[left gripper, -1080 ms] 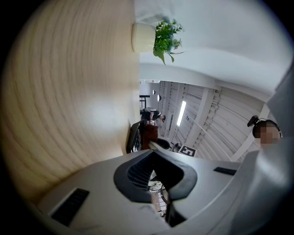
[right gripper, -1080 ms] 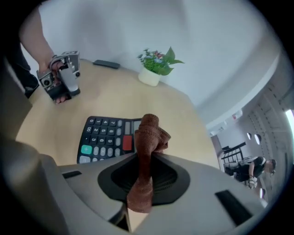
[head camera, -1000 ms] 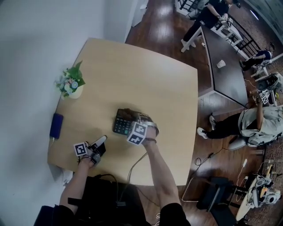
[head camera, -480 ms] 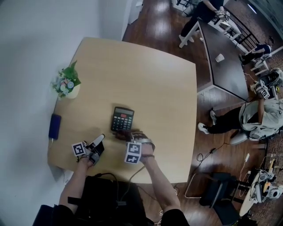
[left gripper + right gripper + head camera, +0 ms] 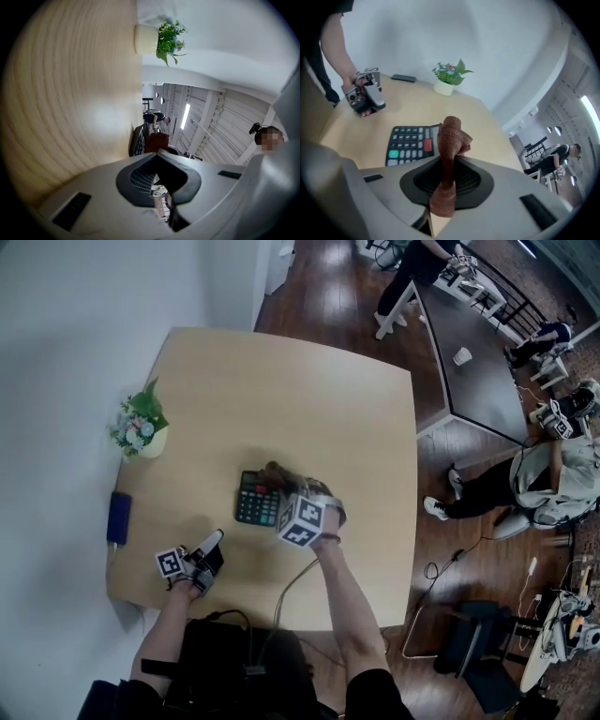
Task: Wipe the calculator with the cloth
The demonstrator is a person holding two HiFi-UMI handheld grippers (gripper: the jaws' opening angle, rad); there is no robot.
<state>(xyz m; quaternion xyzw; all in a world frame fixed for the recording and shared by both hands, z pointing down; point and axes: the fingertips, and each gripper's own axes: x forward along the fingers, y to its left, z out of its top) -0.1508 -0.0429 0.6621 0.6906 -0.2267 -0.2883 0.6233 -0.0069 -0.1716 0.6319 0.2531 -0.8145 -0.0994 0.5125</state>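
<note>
Only its own view shows the right gripper (image 5: 446, 165) clamped on the cloth (image 5: 451, 138) by the calculator (image 5: 410, 143); the left gripper (image 5: 158, 155) sits closed, empty.

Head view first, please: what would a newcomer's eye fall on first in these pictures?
The brown cloth stands out, pinched in the right gripper right by the black calculator near the front of the wooden table. The left gripper, shut and empty, is left of it, and a small potted plant marks the table's left edge.
</note>
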